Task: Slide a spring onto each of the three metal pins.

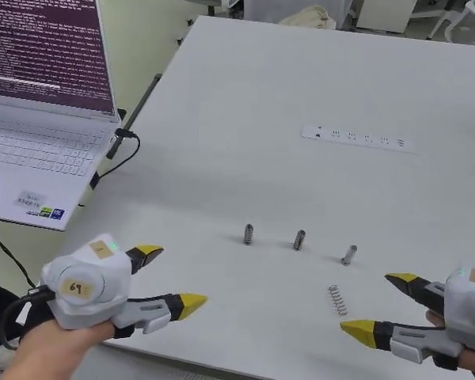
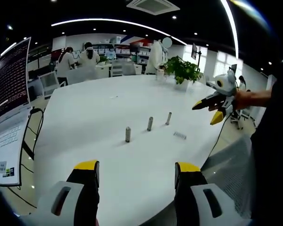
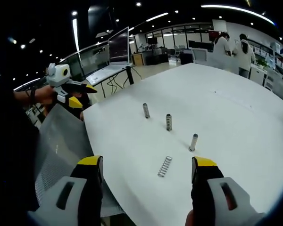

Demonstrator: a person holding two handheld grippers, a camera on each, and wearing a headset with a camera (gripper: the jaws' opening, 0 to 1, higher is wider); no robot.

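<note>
left gripper (image 1: 172, 276): jaws spread, nothing held, seen over the near table (image 1: 261, 103) edge, well apart from the pins.
right gripper (image 1: 378, 303): jaws spread, nothing held.
left pin (image 1: 248, 229): stood upright on the table, first spring (image 1: 248, 237) slid over it.
middle pin (image 1: 299, 235): upright, second spring (image 1: 299, 243) slid over it.
right pin (image 1: 349, 255): upright, bare metal.
loose spring (image 1: 337, 300): laid flat on the table, near the right pin, just beside the right gripper.
laptop (image 1: 39, 119): opened, at the table's left side.
power strip (image 1: 358, 138): laid beyond the pins.
</note>
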